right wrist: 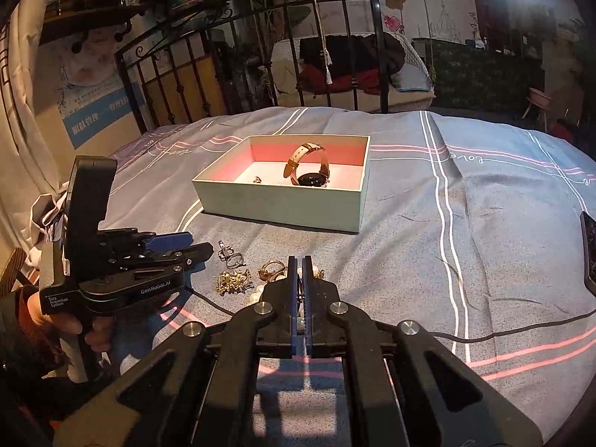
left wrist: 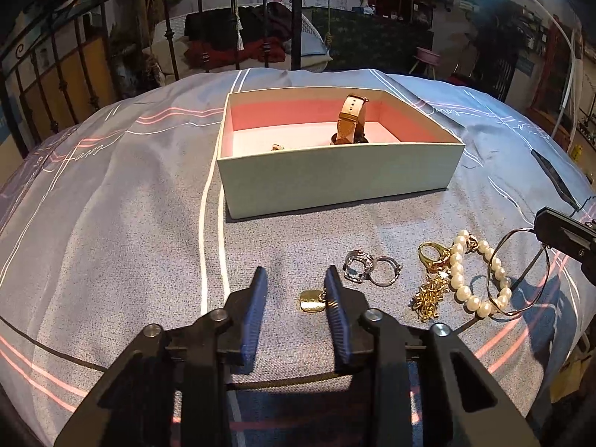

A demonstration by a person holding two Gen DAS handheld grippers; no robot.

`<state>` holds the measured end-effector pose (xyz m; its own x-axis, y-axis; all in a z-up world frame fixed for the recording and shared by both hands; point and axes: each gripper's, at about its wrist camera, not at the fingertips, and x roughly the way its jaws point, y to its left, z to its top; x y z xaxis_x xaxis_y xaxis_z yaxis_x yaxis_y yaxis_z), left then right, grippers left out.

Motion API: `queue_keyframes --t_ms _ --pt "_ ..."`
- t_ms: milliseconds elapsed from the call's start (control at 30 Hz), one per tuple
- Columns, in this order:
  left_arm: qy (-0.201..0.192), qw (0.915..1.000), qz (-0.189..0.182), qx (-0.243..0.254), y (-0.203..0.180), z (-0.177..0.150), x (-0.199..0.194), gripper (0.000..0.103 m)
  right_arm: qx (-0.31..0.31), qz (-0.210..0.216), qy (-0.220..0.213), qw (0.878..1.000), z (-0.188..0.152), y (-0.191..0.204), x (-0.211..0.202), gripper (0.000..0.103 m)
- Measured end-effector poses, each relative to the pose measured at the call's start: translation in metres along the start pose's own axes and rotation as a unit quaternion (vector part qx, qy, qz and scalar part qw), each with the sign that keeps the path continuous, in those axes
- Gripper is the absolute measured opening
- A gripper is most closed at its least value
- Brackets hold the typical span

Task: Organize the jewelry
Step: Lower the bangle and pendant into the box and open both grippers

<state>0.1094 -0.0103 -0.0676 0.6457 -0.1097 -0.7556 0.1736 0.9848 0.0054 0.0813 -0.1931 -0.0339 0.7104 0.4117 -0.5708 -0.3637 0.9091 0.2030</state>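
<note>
Task status: box sits mid-bed on the quilt, open top. Inside: watch w/ tan strap, standing on edge, plus one small gold item near the front wall. Remaining pieces lie loose on the quilt, near side of the box.

Left gripper: jaws roughly half open, nothing held. Gold square pendant lies between the fingers, touching or just beside the right-hand finger. Judged step: pick pendant, move to box.

Right gripper: jaws closed to a thin slit. In the left wrist view its tip meets the thin wire bangle, which looks lifted at that end; likely pinched, not certain.

Other pieces: two silver rings touching each other; gold ring; gold chain heap; pearl bracelet, overlapped by the bangle.

Procedure, pendant pick:
1. Shift left gripper slightly right so pendant centres between the pads.
2. Lower until pads press lightly into fabric; pendant is flat, so grip its edges.
3. Close slowly. Soft quilt may bunch; avoid pinching cloth.
4. Lift straight up, clear the front wall, release low inside, away from watch.

Risk: bangle lift may drag the pearls. Raise slowly.

Readable text: left gripper body, seen from the right wrist view, reads "GenRobot.AI" and "Data Acquisition System". Quilt carries script "love". Wall posters show Chinese characters, mostly too small to read.
</note>
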Motion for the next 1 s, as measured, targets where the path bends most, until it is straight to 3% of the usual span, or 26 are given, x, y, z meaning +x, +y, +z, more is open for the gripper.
queue_keyframes --t_ms 33,533,833,1000 --pt "-0.001 1.0000 0.002 0.000 0.000 0.001 0.000 0.013 -0.001 -0.001 -0.003 1.000 0.001 0.000 -0.001 0.003" --pt "-0.040 0.9990 -0.017 -0.008 0.000 0.028 -0.026 0.013 -0.031 -0.002 -0.038 0.999 0.037 0.003 -0.005 0.003" --pt "-0.073 0.9972 -0.014 -0.011 -0.005 0.070 -0.029 0.013 -0.042 0.003 -0.063 0.997 0.083 0.000 0.009 0.003" --pt "-0.064 0.9971 -0.020 -0.036 0.002 0.094 -0.013 0.013 -0.040 0.005 -0.058 0.997 0.104 -0.003 0.033 0.003"
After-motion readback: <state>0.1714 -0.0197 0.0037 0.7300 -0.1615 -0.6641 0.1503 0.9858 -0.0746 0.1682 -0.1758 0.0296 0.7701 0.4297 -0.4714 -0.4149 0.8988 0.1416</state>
